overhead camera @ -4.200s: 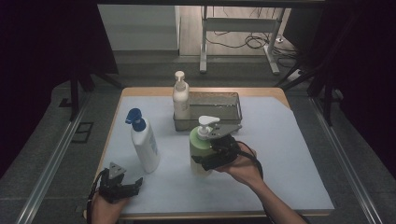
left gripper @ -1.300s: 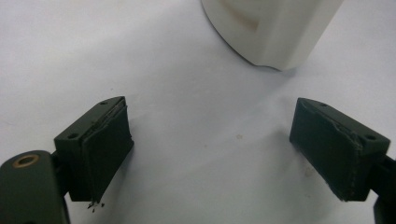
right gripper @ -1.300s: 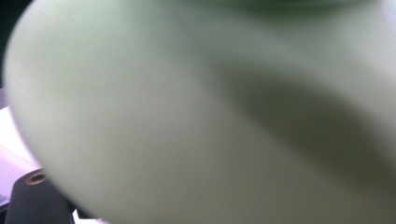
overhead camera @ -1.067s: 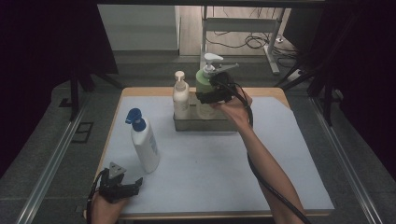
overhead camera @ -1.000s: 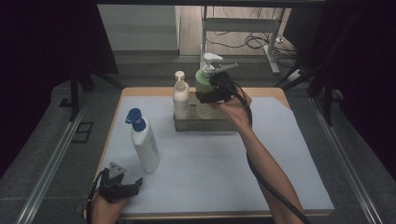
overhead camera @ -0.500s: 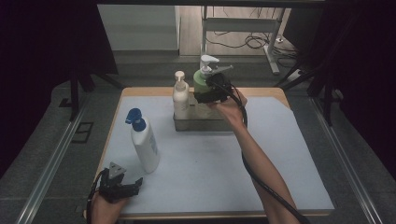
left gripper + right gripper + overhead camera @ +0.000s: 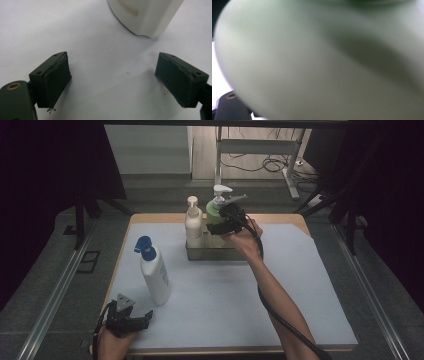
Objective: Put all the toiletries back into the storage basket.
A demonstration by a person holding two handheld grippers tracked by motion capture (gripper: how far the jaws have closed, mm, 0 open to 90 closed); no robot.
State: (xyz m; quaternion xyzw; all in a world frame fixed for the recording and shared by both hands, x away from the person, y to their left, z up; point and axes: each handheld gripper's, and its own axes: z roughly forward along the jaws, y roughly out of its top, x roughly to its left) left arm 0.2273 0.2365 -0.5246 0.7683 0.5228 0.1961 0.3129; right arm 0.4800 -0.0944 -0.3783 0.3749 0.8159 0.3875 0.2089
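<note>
While the right gripper (image 7: 223,223), jaws clamped on the green pump bottle (image 7: 216,212), has sunk slightly since a second ago, the bottle now hangs low over the metal tray (image 7: 196,253) at the table's (image 7: 300,285) far edge; placement looks close.

Tray contents: one cream pump bottle (image 7: 193,220), upright at its left end; green bottle not yet clearly seated.

Outside tray: white bottle with blue pump (image 7: 154,272), near left.

Left gripper (image 7: 131,319): jaws released, empty, resting near front edge.

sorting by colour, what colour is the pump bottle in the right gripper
Pale green body with a white pump, clearest in the high view.
</note>
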